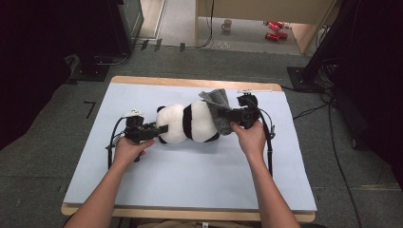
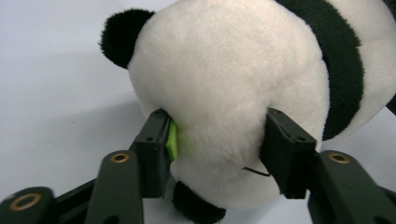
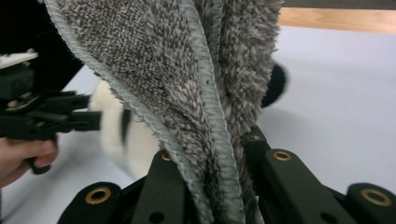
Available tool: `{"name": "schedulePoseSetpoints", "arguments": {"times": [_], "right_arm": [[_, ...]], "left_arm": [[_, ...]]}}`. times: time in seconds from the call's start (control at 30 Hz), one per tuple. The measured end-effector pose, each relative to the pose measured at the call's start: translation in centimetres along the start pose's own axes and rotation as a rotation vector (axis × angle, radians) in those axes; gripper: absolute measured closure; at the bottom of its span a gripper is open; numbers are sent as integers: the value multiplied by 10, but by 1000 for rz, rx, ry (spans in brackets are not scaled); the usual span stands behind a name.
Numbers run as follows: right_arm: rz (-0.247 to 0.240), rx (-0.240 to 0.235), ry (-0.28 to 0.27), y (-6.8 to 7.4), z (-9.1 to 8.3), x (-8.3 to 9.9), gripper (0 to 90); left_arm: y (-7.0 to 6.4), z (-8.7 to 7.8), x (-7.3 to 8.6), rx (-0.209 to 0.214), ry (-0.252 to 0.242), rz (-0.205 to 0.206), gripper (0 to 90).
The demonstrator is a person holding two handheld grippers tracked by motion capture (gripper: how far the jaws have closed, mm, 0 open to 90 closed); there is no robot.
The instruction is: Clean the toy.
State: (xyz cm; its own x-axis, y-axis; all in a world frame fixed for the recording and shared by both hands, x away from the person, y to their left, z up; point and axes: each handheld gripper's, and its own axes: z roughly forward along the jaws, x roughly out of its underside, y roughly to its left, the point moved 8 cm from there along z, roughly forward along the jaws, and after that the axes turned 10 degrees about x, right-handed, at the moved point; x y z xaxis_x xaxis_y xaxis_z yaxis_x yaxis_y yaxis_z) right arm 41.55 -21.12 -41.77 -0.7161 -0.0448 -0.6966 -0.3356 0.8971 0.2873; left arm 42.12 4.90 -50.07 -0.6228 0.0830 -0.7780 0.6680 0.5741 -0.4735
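A black-and-white panda plush (image 1: 190, 122) lies on its side in the middle of the pale blue table mat (image 1: 190, 175). My left gripper (image 1: 160, 129) is shut on its white head (image 2: 224, 74), one jaw pressing in on each side, and a green pad (image 2: 172, 140) shows on the left jaw. A fuzzy grey cloth (image 1: 217, 110) drapes over the plush's other end. It hangs in folds (image 3: 187, 79) between the jaws of my right gripper (image 3: 217, 156), which is shut on it. In the right gripper view the left gripper (image 3: 46, 116) and the plush (image 3: 112, 135) show behind the cloth.
The mat covers a wooden table whose edge (image 1: 190, 81) shows at the back. Dark equipment stands (image 1: 100, 42) and cables (image 1: 332, 133) lie on the grey floor around it. A mug (image 1: 227, 24) and red cans (image 1: 275, 29) lie far behind.
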Motion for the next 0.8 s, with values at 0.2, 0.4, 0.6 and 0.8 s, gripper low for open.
{"name": "schedulePoseSetpoints", "arguments": {"times": [0.2, 0.4, 0.6, 0.8], "right_arm": [[-84, -17, 28, 31, 9, 16, 775], [-69, 3, 18, 23, 23, 15, 775], [-39, 23, 7, 9, 31, 8, 775], [-20, 42, 1, 0, 38, 1, 768]], "left_arm": [[-2, -1, -3, -10, -2, 33, 406], [-5, -10, -6, -16, -11, 128, 363], [-7, -7, 2, -27, 39, 186, 349], [-7, 6, 6, -25, 43, 194, 337]]}}
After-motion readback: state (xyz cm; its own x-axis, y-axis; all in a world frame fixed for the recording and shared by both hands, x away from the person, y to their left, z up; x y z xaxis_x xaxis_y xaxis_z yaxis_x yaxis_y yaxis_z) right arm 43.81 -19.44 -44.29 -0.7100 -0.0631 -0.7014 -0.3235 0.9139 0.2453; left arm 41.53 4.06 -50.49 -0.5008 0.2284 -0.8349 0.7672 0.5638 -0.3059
